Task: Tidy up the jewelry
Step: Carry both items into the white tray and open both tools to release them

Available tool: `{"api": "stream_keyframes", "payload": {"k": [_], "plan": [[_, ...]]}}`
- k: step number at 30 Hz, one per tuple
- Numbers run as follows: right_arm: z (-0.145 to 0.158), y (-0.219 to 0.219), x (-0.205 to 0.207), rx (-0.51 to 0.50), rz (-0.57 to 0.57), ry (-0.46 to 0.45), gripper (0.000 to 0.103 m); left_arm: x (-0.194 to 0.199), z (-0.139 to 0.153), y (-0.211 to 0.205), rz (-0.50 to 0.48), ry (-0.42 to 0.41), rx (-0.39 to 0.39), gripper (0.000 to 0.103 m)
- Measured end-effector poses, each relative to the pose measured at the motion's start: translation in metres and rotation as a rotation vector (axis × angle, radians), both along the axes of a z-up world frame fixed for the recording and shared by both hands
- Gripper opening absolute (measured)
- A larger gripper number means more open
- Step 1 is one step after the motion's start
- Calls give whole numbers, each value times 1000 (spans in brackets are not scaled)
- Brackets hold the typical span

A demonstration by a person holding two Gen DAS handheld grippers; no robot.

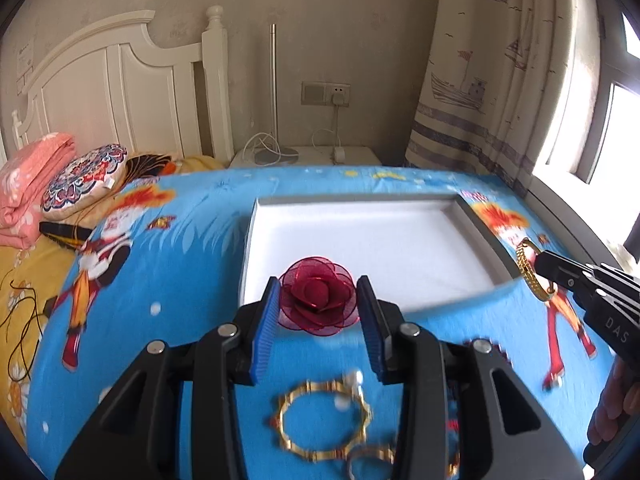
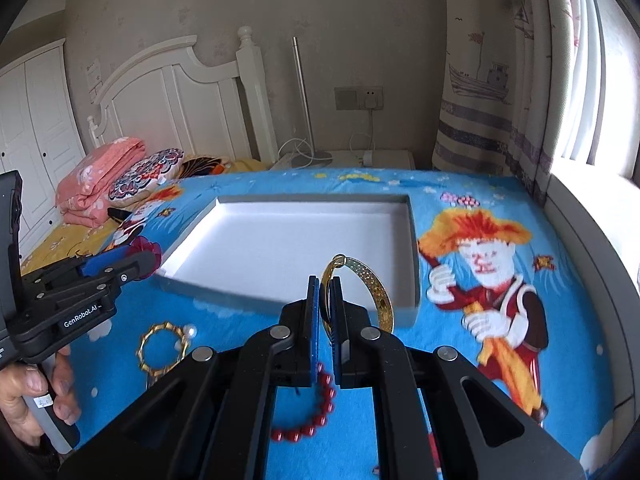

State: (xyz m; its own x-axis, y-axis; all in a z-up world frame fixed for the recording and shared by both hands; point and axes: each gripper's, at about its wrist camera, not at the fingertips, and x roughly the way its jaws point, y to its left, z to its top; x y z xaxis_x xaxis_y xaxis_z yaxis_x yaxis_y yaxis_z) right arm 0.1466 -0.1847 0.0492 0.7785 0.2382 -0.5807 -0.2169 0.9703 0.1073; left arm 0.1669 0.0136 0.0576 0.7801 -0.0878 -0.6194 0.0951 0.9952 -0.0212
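A white shallow tray (image 1: 472,216) (image 2: 412,240) lies on the blue cartoon blanket. My left gripper (image 1: 318,300) is shut on a dark red fabric rose (image 1: 316,300), held above the tray's near edge; it also shows in the right wrist view (image 2: 144,250). My right gripper (image 2: 327,292) is shut on a gold bangle (image 2: 372,284), held upright over the tray's near right corner; the bangle also shows in the left wrist view (image 1: 530,276). A gold scalloped bracelet with pearls (image 1: 324,420) (image 2: 164,348), a gold ring (image 1: 370,460) and a red bead bracelet (image 2: 316,412) lie on the blanket in front of the tray.
Folded pink quilt (image 1: 32,184) and patterned cushion (image 1: 84,176) lie at the left by the white headboard (image 1: 120,92). A nightstand with a lamp pole (image 1: 272,80) and cables stands behind. Curtain (image 1: 480,80) and window are on the right. A black cord (image 1: 24,320) lies on the yellow sheet.
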Motion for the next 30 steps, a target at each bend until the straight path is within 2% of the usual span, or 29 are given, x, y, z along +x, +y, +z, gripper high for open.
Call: {"api": "stream_keyframes", "payload": {"k": [9, 17, 25, 29, 30], "plan": [[5, 7, 57, -28, -21, -2, 7, 62, -5, -10, 1, 51, -13, 38], [-18, 11, 103, -47, -36, 57, 7, 99, -26, -17, -1, 117, -13, 38], [-37, 12, 124, -63, -44, 112, 8, 118, -46, -20, -18, 164, -22, 41], [-42, 12, 129, -66, -53, 131, 10, 118, -47, -21, -20, 160, -12, 57], [-44, 11, 130, -68, -58, 138, 14, 118, -47, -21, -21, 157, -12, 57]]}}
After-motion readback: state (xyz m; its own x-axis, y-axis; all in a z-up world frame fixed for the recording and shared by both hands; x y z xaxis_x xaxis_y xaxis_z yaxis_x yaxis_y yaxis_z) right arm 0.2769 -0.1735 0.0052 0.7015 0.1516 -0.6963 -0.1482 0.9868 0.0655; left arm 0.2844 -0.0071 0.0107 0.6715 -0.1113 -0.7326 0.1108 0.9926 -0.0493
